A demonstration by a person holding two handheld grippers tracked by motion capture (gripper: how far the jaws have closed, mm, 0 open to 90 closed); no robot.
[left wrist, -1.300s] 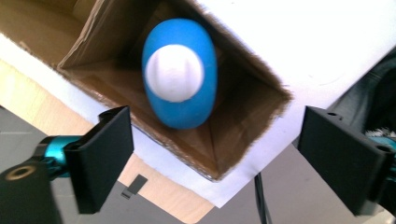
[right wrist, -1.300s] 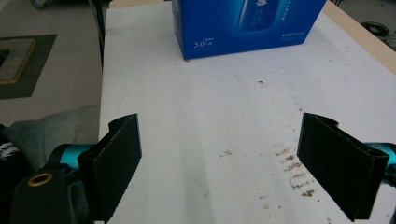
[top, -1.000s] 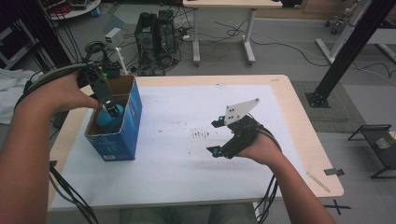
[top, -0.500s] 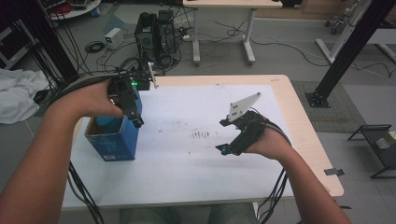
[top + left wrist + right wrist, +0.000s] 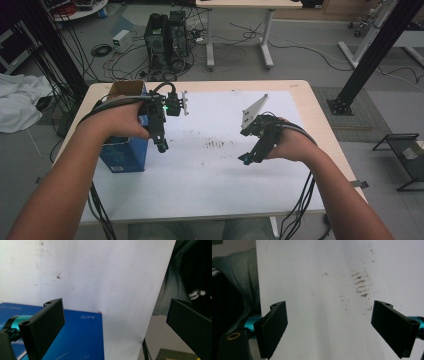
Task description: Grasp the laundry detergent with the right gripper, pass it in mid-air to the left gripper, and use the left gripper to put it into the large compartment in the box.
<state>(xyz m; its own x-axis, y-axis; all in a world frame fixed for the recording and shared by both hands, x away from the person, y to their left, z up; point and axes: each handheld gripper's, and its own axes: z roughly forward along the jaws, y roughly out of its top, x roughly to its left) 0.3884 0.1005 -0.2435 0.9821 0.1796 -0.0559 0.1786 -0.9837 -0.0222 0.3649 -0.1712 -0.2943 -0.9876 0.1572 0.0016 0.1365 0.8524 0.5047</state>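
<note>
left claw (image 5: 161, 142) has lifted clear of the blue box (image 5: 125, 152), whose contents stay hidden.

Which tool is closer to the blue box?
The left one. The left tool hangs just past the right edge of the blue box, jaws open. The right tool is far off across the white sheet, also open.

The high view looks down from above; both gripper views face the white table cover (image 5: 220, 170) closely, sharing it.
</note>
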